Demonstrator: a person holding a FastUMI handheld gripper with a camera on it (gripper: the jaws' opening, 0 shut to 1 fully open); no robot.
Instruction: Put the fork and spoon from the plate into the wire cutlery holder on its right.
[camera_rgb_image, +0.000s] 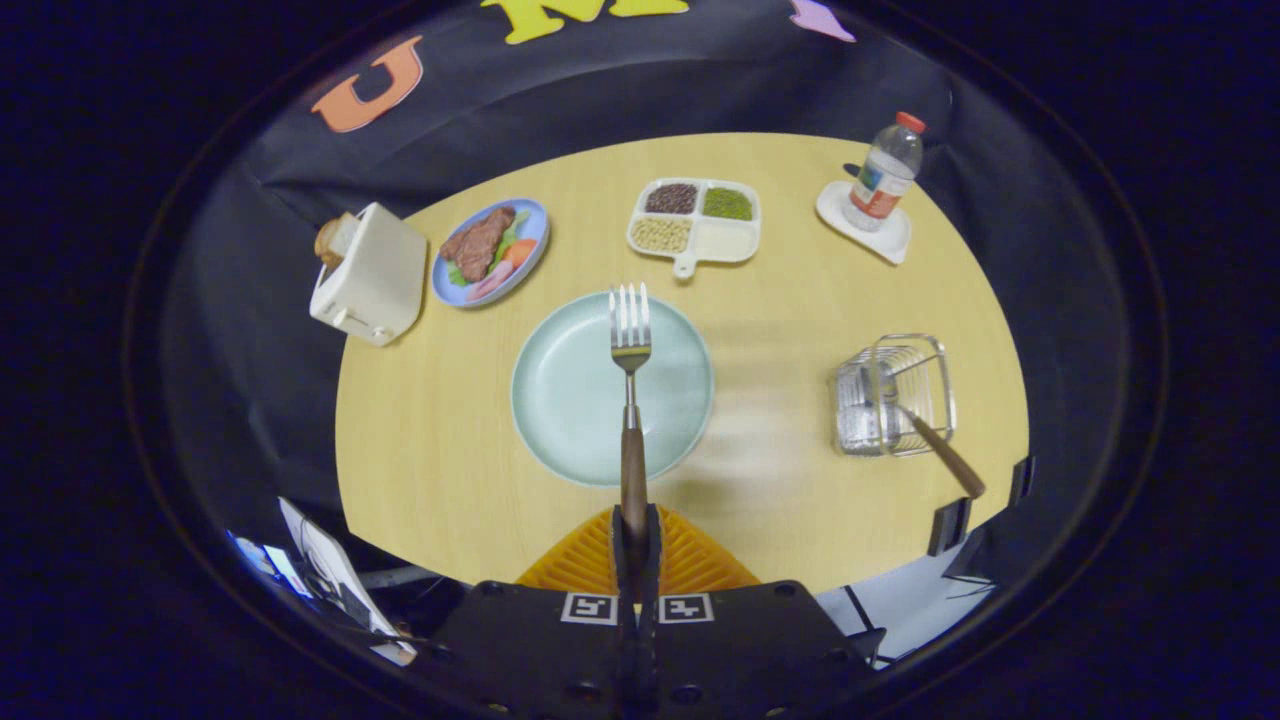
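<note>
Nearest to me, my tongs (636, 545) are closed tight on the wooden handle of the fork (631, 400), both fingers pressing its sides with almost no gap between them. I hold the fork pointing straight ahead, its steel neck and four tines reaching out over the pale green round plate (560, 400), which has nothing else on it. The tongs sit level and centred over the near edge of the tabletop (780, 480), a light wood-grain surface with a rounded outline.

Right of the plate, and well apart from it, stands the wire cutlery holder (895, 392), a small basket of thin shiny wire. The spoon (925, 430) already leans inside it, its wooden handle slanting out over the rim towards me and to the right. Bare tabletop lies between plate and holder.

Beyond the plate sits a white divided dish (697, 226) with a short handle, holding dark, green and pale beans in three of its four sections. Left of that is a blue plate (492, 252) with meat and vegetable pieces, and beside it a cream toaster (371, 274) with bread poking out. Far right at the back, a clear plastic bottle (884, 172) with a red cap stands upright on a white coaster (866, 226).
</note>
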